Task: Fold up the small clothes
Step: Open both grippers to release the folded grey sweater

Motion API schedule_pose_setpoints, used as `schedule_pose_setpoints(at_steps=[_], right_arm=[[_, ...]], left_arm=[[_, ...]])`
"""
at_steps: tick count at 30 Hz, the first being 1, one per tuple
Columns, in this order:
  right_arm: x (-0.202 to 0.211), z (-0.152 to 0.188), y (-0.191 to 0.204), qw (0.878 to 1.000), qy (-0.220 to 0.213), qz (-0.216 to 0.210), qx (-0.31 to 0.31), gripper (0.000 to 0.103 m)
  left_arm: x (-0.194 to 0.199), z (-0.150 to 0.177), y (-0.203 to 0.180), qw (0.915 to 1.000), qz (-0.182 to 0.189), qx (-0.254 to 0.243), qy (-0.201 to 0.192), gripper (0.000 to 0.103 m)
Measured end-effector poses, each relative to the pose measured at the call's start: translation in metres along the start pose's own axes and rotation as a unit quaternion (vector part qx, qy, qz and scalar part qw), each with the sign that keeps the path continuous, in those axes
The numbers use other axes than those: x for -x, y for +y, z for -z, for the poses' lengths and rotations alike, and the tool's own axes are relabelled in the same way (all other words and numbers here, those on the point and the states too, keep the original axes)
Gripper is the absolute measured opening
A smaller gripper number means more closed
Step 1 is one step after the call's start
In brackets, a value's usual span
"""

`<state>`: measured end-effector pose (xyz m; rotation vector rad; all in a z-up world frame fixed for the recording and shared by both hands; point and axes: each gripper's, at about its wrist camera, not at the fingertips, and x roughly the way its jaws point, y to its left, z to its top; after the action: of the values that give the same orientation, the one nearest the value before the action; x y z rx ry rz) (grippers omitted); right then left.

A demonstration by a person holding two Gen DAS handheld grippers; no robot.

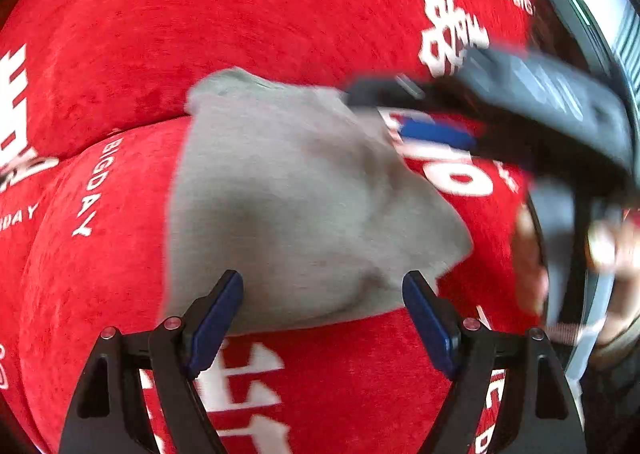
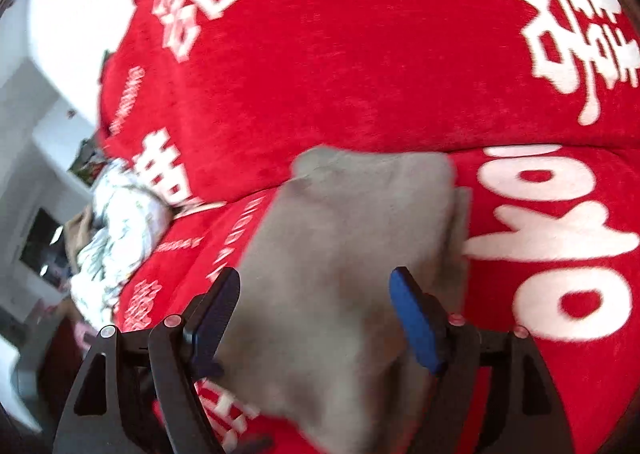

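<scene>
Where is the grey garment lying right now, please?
The grey garment lies on the red sofa cover, centred in both wrist views, just ahead of each gripper's open fingers.

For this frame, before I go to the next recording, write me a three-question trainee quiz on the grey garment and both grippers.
1. True or false: the left gripper is shut on the grey garment.
2. The garment lies on: A) a red cover with white lettering, B) a wooden table, C) a tiled floor.
3. Fill in: the right gripper is ____, garment between its fingers.

Key: 1 false; 2 A; 3 open.
</scene>
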<state>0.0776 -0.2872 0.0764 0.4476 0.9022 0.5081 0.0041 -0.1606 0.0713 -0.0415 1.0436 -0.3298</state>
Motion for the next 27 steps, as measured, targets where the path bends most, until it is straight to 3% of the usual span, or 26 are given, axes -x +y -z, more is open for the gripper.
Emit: schedule_pose_setpoints(at_steps=[4,6,7,9,13,16,20,23,25,26,27], right_arm=[[0.000,0.026,0.013,0.999,-0.001,-0.043,0.006,0.080],[-0.010,0.038,0.009,0.999,0.011,-0.033,0.003,0.080],[-0.017,0.044,0.001,1.000,0.025,-0.008,-0.007,0.080],[-0.024,0.054,-0.016,0.999,0.041,0.000,-0.032,0.078],[-0.001,0.056,-0.018,0.999,0.020,-0.004,-0.031,0.079],[0.018,0.037,-0.013,1.000,-0.016,0.010,-0.017,0.081],[0.009,-0.012,-0.013,0.999,-0.043,0.015,-0.020,0.082],[-0.028,-0.043,-0.020,0.998,-0.016,-0.014,-0.052,0.082],[-0.057,-0.052,-0.030,0.998,0.018,-0.016,-0.066,0.082],[-0.078,-0.053,-0.041,0.995,0.054,0.011,-0.078,0.081],[-0.087,-0.051,-0.048,0.993,0.071,0.037,-0.082,0.081]], left_arm=[[-0.002,-0.006,0.043,0.9980,-0.011,0.061,-0.011,0.083],[-0.018,-0.006,0.062,0.9958,-0.038,0.083,0.011,0.083],[-0.029,-0.004,0.071,0.9945,-0.039,0.092,0.031,0.083],[-0.045,0.003,0.084,0.9916,-0.019,0.113,0.061,0.083],[-0.032,-0.001,0.096,0.9912,0.010,0.124,0.045,0.083],[-0.026,-0.024,0.107,0.9892,0.022,0.142,0.025,0.083],[-0.045,-0.069,0.110,0.9851,0.062,0.156,0.038,0.083],[-0.065,-0.088,0.106,0.9843,0.064,0.156,0.054,0.083],[-0.091,-0.092,0.106,0.9818,0.057,0.159,0.088,0.083],[-0.104,-0.090,0.108,0.9807,0.050,0.155,0.108,0.089],[-0.111,-0.089,0.111,0.9793,0.048,0.158,0.118,0.101]])
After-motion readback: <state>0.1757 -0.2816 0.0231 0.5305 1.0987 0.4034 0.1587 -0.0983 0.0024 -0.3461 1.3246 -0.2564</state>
